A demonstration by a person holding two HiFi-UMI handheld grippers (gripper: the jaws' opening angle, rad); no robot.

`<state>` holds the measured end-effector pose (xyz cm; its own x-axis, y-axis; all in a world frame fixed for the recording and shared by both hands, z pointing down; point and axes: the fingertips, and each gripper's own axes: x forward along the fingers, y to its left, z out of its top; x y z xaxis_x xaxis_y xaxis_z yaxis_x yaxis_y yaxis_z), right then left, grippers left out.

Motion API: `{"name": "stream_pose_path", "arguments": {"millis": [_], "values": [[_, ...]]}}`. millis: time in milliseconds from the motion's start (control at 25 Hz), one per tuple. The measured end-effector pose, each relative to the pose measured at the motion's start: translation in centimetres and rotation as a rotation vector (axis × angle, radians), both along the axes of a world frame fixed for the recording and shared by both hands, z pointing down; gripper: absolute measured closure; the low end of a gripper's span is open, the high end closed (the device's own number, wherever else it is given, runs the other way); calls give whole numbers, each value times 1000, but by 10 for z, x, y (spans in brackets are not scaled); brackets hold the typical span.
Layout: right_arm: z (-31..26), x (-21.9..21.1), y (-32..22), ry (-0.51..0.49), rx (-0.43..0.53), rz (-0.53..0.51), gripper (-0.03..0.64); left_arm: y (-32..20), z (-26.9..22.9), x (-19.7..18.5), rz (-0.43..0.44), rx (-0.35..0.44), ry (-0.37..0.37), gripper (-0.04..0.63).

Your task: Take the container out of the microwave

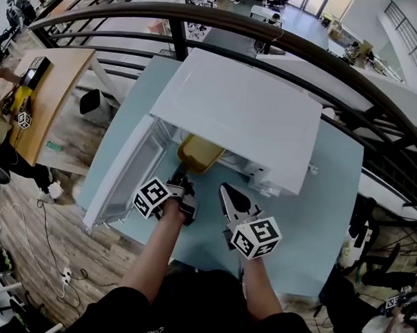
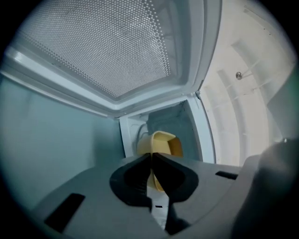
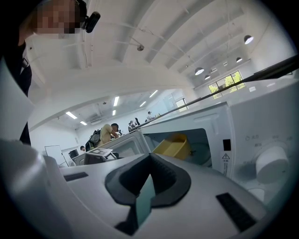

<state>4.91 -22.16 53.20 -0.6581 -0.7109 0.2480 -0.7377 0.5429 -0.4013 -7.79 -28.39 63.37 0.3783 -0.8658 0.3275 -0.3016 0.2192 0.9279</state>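
The white microwave stands on a light blue table, its door swung open to the left. A yellow container sits tilted in the opening, its near edge sticking out of the cavity. My left gripper is shut on that near rim; in the left gripper view the jaws meet at the gripper's tip with the container just beyond. My right gripper hovers in front of the microwave, right of the left one, shut on nothing. The right gripper view shows the container in the cavity.
A dark curved railing runs behind the table. The open door's perforated window hangs close on the left. Control knobs are on the microwave's right front. A wooden desk stands far left, with people in the background.
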Motion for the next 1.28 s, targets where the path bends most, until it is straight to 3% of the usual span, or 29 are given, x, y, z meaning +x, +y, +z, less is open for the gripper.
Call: {"name": "stream_pose_path", "arguments": {"millis": [1280], "values": [[8, -34, 34, 25, -20, 19, 611, 48, 13, -33, 33, -37, 3, 568]]}}
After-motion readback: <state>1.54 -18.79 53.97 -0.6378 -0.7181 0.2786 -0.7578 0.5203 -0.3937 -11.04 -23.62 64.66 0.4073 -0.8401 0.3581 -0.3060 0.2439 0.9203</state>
